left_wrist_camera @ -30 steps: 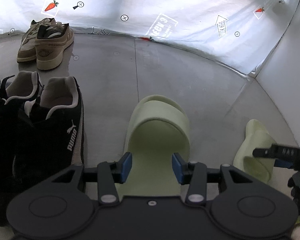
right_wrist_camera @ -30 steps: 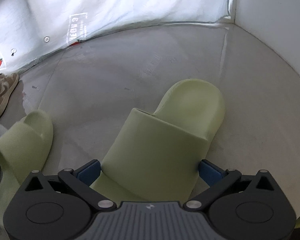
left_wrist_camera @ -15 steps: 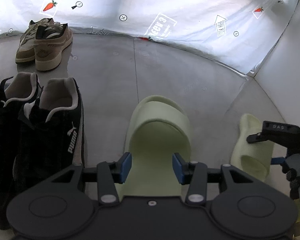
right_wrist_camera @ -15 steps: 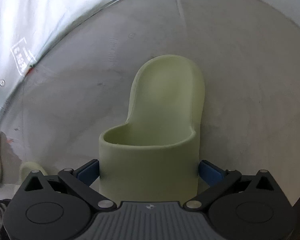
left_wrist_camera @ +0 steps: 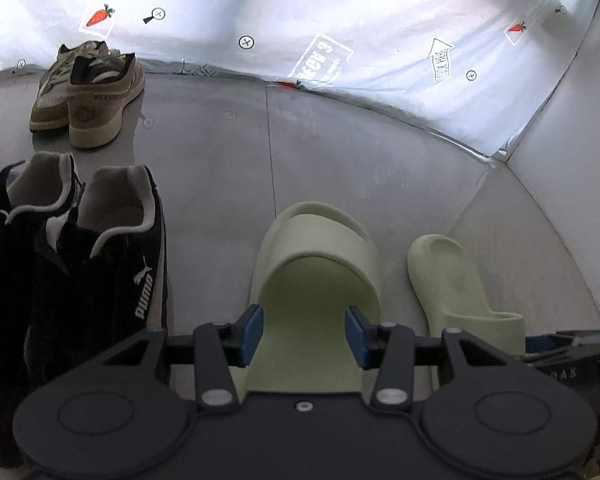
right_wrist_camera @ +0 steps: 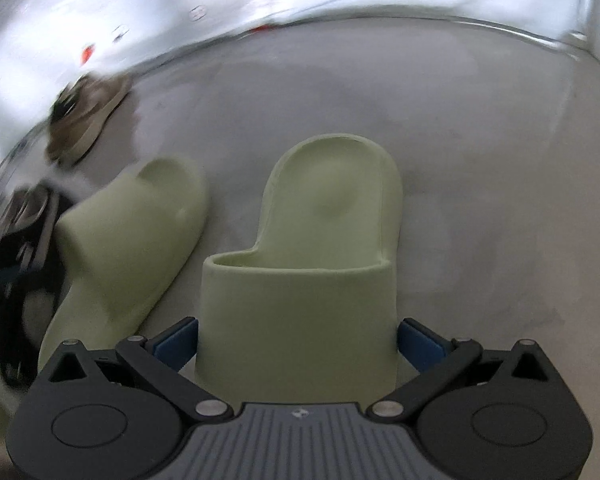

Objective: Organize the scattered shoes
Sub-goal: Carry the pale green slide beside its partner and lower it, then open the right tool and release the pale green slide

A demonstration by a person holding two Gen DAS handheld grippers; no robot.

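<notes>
Two pale green slides (left_wrist_camera: 316,248) (left_wrist_camera: 456,284) lay side by side on grey floor, pointing opposite ways. Black sneakers (left_wrist_camera: 100,264) paired at left; tan sneakers (left_wrist_camera: 96,96) paired farther back.

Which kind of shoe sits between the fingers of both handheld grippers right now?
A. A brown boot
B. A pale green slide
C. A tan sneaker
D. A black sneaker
B. Each wrist view shows a pale green slide between blue pads: one slide at the left gripper, the other slide squeezed at its strap by the right gripper.
</notes>
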